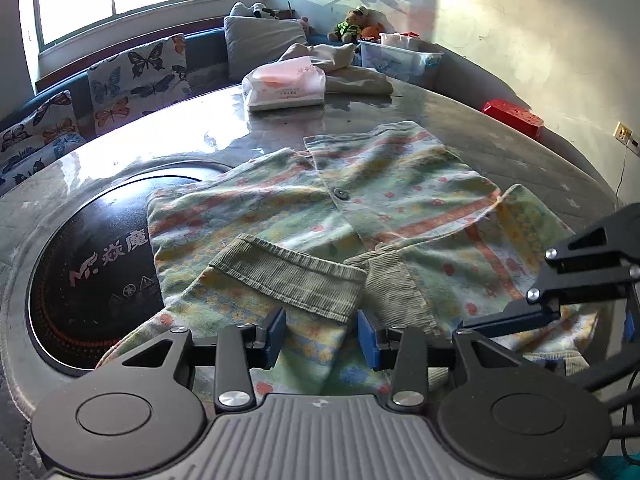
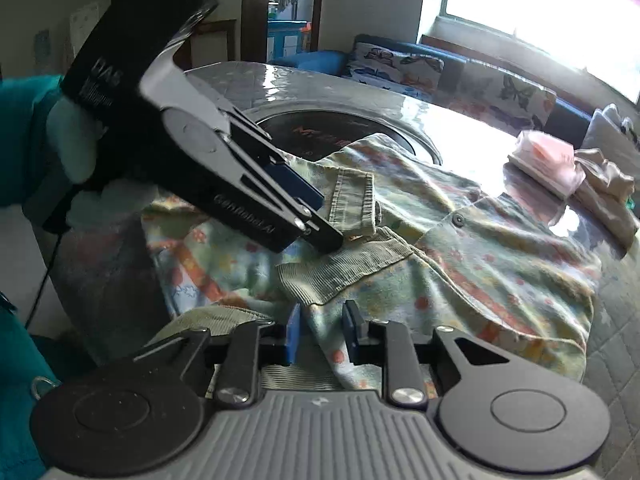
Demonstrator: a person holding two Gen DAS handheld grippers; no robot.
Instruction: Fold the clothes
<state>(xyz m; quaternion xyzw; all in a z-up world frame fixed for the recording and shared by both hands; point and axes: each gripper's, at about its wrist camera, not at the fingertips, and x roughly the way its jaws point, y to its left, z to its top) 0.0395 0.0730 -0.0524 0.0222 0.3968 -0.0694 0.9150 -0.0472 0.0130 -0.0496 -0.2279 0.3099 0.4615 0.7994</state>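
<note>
Step in hand, as judged from the layout: taking hold of the near hem of the child's patterned shirt [image 1: 360, 200], with both sleeves already folded inward so that the corduroy cuffs [image 1: 296, 280] lie on the shirt body.

Left gripper [image 1: 322, 338]: jaws part-open, fabric of the left sleeve between the blue pads [image 1: 276, 334], pads not visibly pressing on it.

Right gripper [image 2: 320, 334]: jaws narrow, a ridge of hem fabric between them; whether the pads clamp it cannot be told.

Next move, by estimate: both jaws must close on the hem, then lift evenly and carry it toward the collar.

Shirt location: spread front-up on the round grey table [image 1: 480, 120], partly over the black induction hob [image 1: 80, 264]. Fabric is soft flannel, striped and flowered, one dark button [image 1: 342, 194] showing.
</note>
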